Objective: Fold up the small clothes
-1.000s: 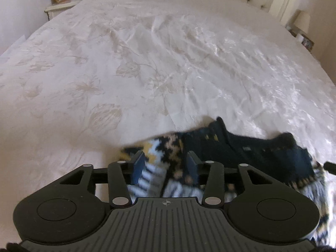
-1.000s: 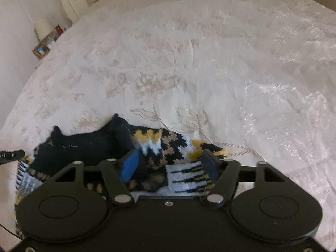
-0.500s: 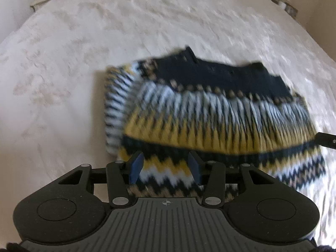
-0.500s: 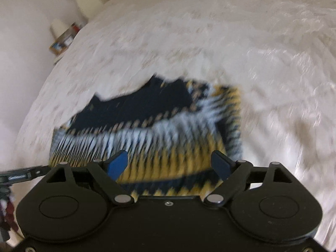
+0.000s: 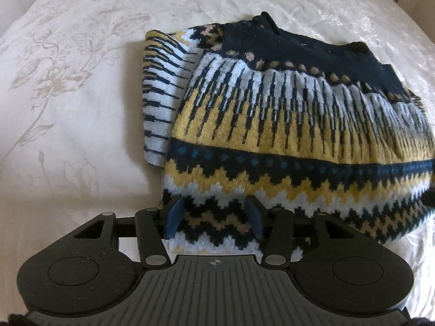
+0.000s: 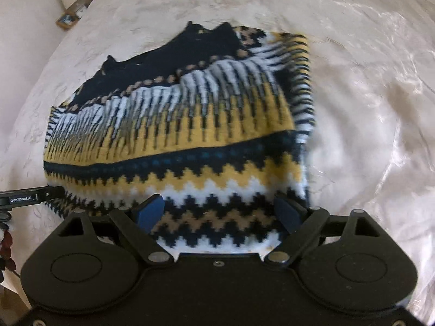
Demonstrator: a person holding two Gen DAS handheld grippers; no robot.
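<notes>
Between both pairs of jaws lies the sweater's (image 5: 285, 125) near hem. The left gripper (image 5: 214, 218) has just been opening to a moderate gap, the right gripper (image 6: 218, 212) to a wide one — pads apparently off the knit. Beyond the jaws, the sweater, bunched a second ago, now lies folded flat on the bed (image 5: 68, 108); that fold looks laid down.

Navy, yellow and white zigzag-patterned sweater (image 5: 285, 125); cream floral bedspread (image 5: 68, 81).
</notes>
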